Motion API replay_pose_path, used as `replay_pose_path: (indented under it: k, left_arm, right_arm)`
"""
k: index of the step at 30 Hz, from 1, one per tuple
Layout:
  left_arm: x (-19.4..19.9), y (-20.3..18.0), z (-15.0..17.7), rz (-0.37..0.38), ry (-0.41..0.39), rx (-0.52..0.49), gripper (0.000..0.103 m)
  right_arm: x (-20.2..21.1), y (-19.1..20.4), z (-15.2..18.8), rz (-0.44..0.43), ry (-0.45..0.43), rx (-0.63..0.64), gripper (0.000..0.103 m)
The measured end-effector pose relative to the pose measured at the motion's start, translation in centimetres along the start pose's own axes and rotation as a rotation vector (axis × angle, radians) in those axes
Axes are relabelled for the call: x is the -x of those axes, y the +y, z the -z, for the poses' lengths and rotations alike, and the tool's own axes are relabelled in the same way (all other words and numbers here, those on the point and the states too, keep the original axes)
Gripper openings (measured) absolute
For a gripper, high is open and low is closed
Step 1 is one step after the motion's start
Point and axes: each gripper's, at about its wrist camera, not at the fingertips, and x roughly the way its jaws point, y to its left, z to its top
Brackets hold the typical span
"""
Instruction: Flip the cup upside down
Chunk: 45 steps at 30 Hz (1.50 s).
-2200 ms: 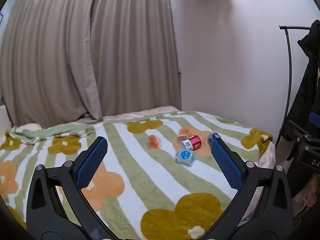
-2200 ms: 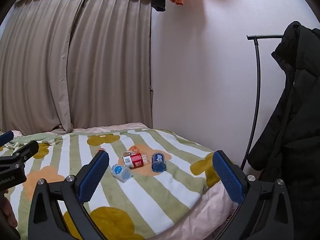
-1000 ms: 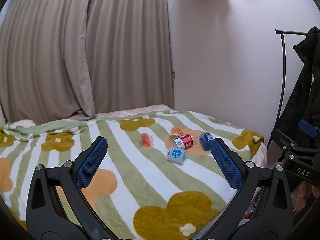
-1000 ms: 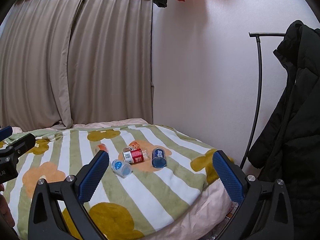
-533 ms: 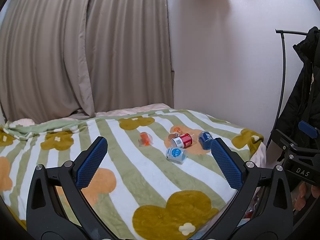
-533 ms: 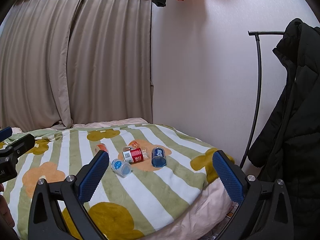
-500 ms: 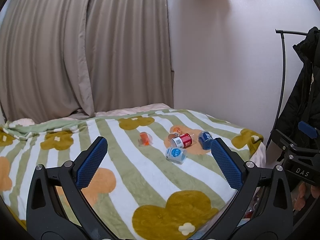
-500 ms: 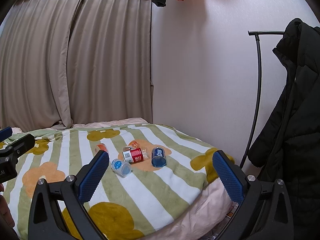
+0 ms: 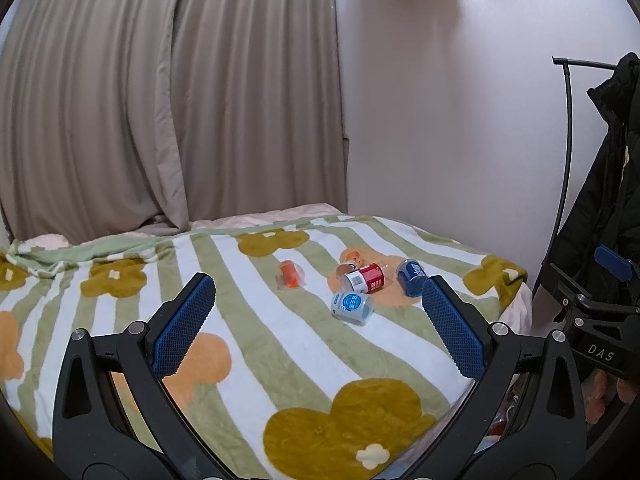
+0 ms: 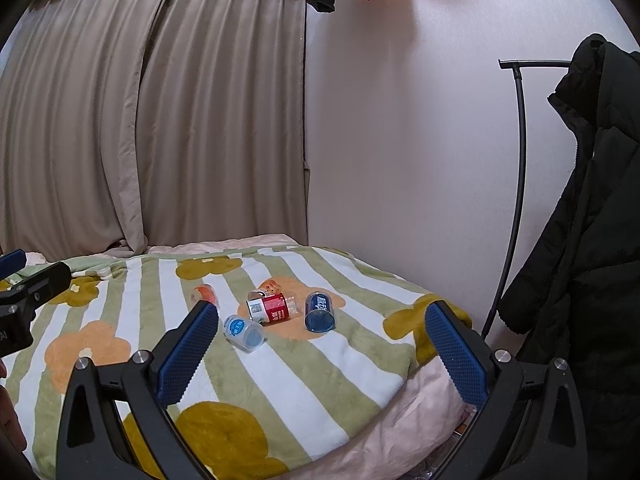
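Observation:
Several small cups lie on their sides on a striped flower blanket [image 9: 280,360]: a dark blue cup [image 9: 410,276] [image 10: 319,312], a red cup [image 9: 366,278] [image 10: 272,308], a light blue cup [image 9: 352,307] [image 10: 243,332], an orange-and-clear cup [image 9: 291,275] [image 10: 205,294] and a small orange one [image 9: 353,257] [image 10: 270,286]. My left gripper [image 9: 318,312] is open and empty, held above the blanket short of the cups. My right gripper [image 10: 322,340] is open and empty, also short of them.
The bed's right edge [image 10: 420,384] drops off near a black coat [image 10: 592,240] on a rack [image 10: 520,160]. Beige curtains [image 9: 160,100] and a white wall [image 9: 440,120] stand behind the bed. The other gripper's body shows at each view's side [image 9: 596,320] [image 10: 24,296].
Both grippers have drifted slightly, so the cups shifted a little in view. Both stay open and the cups have not moved on the blanket.

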Motion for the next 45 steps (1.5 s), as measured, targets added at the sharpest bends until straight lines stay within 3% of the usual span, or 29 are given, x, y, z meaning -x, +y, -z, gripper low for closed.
replay_pose_path:
  k: [8,19,31,37,41,45]
  left_arm:
    - [0.1,0.3,0.7,0.003,0.007,0.004,0.103]
    - [-0.8,0.6,0.6,0.004,0.033,0.001,0.103]
    - [-4.7,-0.2,-2.3,0.044,0.081,-0.048,0.103]
    - [-10.9,-2.5,-6.3,0.176,0.097,-0.205,0.103]
    - [-17.7,-5.4,-7.9,0.272,0.171,-0.34,0.103]
    - [-26.3,-9.3,-6.8,0.361,0.292,-0.547,0.103]
  right_arm:
    - [0.8,0.0,1.1,0.002,-0.033,-0.01,0.103]
    - [-0.2,0.4,0.4,-0.022,-0.012,-0.008,0.103]
    - [-2.7,-0.7,-0.8,-0.058,0.031,-0.019,0.103]
    - [-4.3,-1.3,-1.6,-0.069,0.062,0.002,0.103]
    - [-6.1,-2.4,-1.7,-0.059,0.085,-0.006,0.103]
    - [-8.3,-3.4,-1.3,-0.037,0.111,-0.021,0.103]
